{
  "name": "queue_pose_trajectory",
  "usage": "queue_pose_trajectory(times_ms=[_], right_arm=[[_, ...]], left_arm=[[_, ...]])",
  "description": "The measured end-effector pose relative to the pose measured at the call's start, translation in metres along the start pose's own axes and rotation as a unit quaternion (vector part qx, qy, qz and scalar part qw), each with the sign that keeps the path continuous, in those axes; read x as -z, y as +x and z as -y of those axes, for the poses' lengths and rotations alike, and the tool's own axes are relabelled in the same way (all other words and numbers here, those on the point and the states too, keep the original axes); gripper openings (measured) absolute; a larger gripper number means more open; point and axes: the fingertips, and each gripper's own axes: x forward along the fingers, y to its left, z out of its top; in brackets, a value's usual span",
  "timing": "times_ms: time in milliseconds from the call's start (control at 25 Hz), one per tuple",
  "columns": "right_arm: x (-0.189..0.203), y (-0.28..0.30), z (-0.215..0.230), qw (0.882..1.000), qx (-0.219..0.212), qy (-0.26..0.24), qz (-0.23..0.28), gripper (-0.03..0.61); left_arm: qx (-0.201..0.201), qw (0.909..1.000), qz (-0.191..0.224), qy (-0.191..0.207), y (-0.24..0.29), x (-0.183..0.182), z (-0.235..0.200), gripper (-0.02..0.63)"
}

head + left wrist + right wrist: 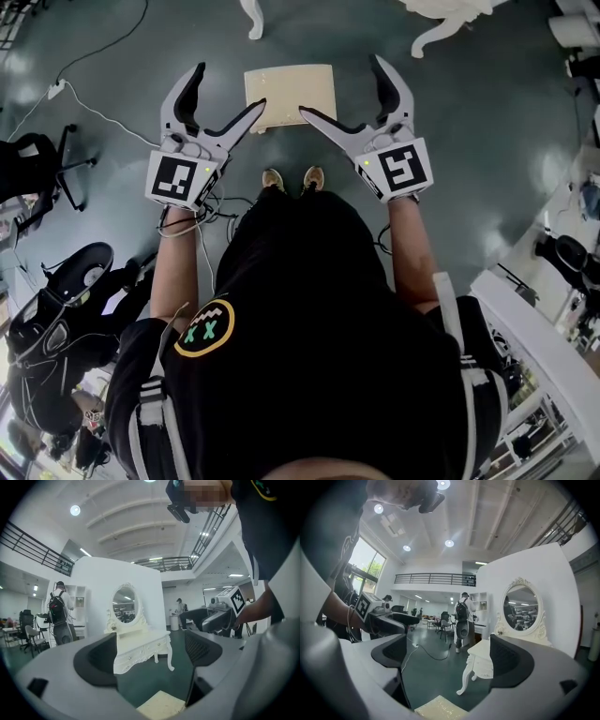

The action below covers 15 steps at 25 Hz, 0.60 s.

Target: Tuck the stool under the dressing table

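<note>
Stool (pixel 291 97), cream, with a flat square top, stands on the dark green glossy floor (pixel 469 141) in the upper middle of the head view, just above the tips of the wearer's tan shoes (pixel 292 178). It has not been tucked in. The white carved dressing table (pixel 439 26) shows only its curved legs at the top edge, with bare floor between them and the stool.

The left gripper (pixel 231 84) sits at the stool's left edge and the right gripper (pixel 339 84) at its right edge, both pointing towards the top of the frame. Whether either touches the seat cannot be told from above.

In the left gripper view the left gripper (pixel 150 656) has its jaws wide apart with nothing between the black pads. The stool's corner (pixel 161 705) lies low in the gap (bottom middle), and the dressing table (pixel 140 646) with its oval mirror (pixel 124 603) stands beyond.

The right gripper view shows the right gripper (pixel 450 660) spread just as wide and empty, with the stool (pixel 440 709) at the bottom edge and a table leg (pixel 468 679) behind. A person with a black backpack (pixel 463 616) stands farther back, and a white cable (pixel 94 112) trails across the floor at upper left in the head view.
</note>
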Motion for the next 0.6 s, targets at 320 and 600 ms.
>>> queue_pose_trajectory(times_ms=[320, 600], right_arm=[[0.015, 0.009, 0.004, 1.000, -0.004, 0.001, -0.014, 0.571], [0.078, 0.025, 0.000, 0.999, -0.003, 0.004, -0.039, 0.571]], left_arm=[[-0.010, 0.9999, -0.009, -0.002, 0.004, 0.013, -0.009, 0.453], [-0.015, 0.9994, -0.027, -0.014, 0.003, 0.078, -0.015, 0.453]])
